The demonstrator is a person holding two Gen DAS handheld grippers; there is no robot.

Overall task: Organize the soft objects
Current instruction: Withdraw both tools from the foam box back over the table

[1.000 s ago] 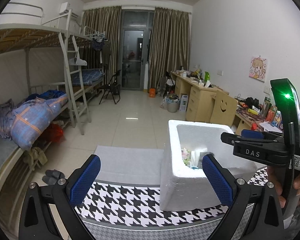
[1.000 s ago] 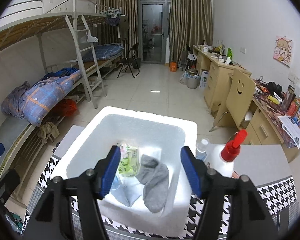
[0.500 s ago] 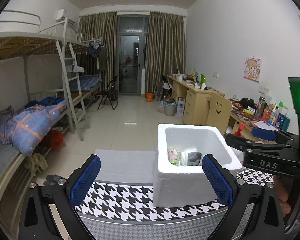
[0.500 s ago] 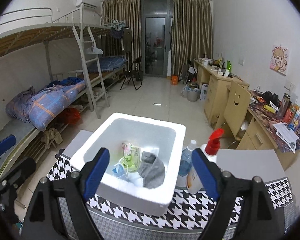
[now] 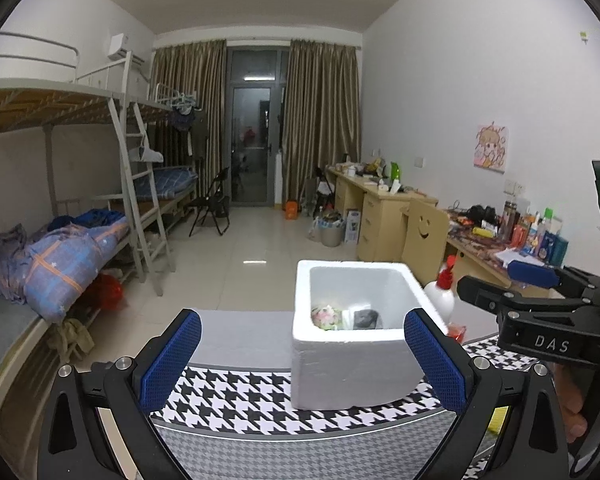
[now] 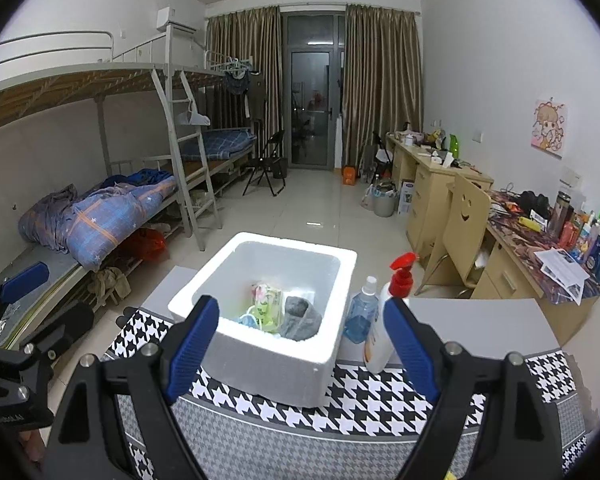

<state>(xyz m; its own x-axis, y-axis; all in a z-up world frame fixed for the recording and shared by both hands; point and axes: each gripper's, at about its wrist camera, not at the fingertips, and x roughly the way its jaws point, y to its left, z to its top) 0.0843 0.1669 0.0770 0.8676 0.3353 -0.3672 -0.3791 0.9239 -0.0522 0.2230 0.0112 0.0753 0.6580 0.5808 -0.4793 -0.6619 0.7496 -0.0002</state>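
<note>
White styrofoam box [image 6: 268, 344] sits on the black-and-white houndstooth cloth [image 6: 384, 400] covering the table; patterned cloth shows in front of the box and to its left, plain grey tabletop [image 5: 240, 332] behind it. On the box's right, touching or just beside its wall: clear bottle of blue liquid [image 6: 360, 316] and white spray bottle with red trigger [image 6: 388, 320].

Inside the box: grey sock [image 6: 300, 316] at right, green-and-pink soft packet [image 6: 264, 298] next to it, light blue item [image 6: 248, 320] at front left.

Right gripper [image 6: 300, 348]: blue-padded fingers wide apart, empty, above the box's near wall, contents between and beyond the fingers.

Left gripper [image 5: 300, 360]: fingers wide apart, empty, nearer than the box; the box lies between the fingers, toward the right one.
</note>
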